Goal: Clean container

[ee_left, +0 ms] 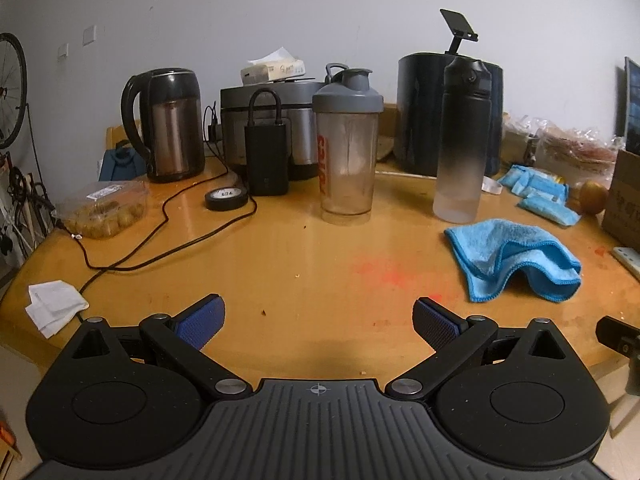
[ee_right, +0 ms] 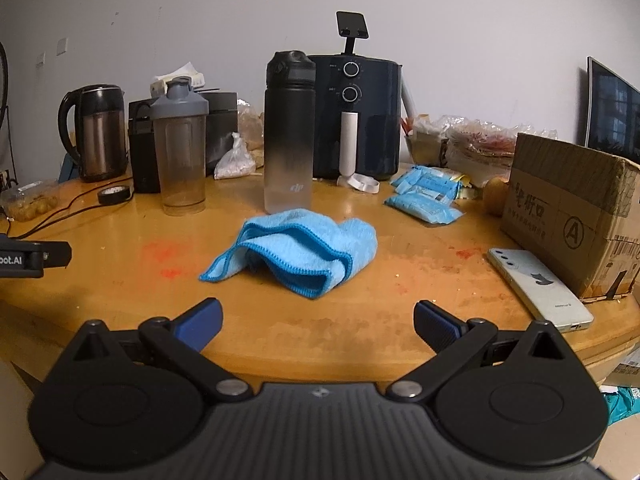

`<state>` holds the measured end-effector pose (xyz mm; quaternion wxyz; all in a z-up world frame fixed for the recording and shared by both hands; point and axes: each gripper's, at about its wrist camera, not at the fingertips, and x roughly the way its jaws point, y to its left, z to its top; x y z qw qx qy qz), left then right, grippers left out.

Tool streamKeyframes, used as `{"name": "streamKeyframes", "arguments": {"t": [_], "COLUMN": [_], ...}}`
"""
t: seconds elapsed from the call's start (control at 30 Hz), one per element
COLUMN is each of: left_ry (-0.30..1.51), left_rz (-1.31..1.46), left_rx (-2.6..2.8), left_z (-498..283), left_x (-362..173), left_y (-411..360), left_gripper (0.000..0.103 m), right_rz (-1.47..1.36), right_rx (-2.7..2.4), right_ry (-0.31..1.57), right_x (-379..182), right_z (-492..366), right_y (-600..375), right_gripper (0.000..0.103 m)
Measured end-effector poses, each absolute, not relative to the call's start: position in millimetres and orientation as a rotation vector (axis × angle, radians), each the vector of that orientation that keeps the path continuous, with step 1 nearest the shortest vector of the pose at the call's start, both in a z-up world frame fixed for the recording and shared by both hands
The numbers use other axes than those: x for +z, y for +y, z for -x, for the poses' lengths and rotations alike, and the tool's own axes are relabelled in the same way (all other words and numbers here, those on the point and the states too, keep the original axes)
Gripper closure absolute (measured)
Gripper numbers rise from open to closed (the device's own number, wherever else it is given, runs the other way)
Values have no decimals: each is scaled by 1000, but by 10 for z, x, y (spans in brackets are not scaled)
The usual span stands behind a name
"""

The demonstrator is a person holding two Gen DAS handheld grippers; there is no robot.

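1. Nearest in the left wrist view, the left claw [ee_left: 319,322] hangs over the front edge of the wooden desk [ee_left: 280,264], its blue-padded fingers [ee_left: 202,320] spread wide with nothing between them.
2. The right claw [ee_right: 318,322] hovers likewise over the desk edge, spread wide and empty; its own view catches part of the other gripper at the far left.
3. Just ahead of the right claw a crumpled blue cloth [ee_right: 298,250] lies on the desk (reddish smears stain the wood to its left). A white phone [ee_right: 540,290] lies face down to the right, beside a cardboard box [ee_right: 572,216].
4. Behind the cloth, nearly touching its far edge, stands the upright black-to-clear water bottle [ee_right: 289,136], lid on.
5. To the bottle's left, apart from it, the clear shaker cup [ee_left: 347,148] with a grey lid stands upright, roughly straight ahead of the left claw.
6. A roll of black tape [ee_left: 226,199] and a black cable [ee_left: 160,232] lie left of the shaker.
7. Farthest back, along the wall: a kettle [ee_left: 166,124], a rice cooker [ee_left: 272,128] and a dark air fryer [ee_right: 356,116].
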<state>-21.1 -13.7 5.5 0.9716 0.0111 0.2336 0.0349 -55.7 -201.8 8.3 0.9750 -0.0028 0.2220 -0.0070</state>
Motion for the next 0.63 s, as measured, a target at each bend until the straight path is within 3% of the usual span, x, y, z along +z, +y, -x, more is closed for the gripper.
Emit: {"name": "streamKeyframes", "arguments": {"t": [0.63], "left_ry": [520], "left_rz": [-25], "left_rx": [62], "left_z": [151], "left_x": [-22], "left_y": [-169], "left_gripper": [0], "right_rz": [0], "right_rx": [0], "right_ry": [476], "right_x": [55], "right_z": [514], "right_y": [-2008], "right_gripper": [0]}}
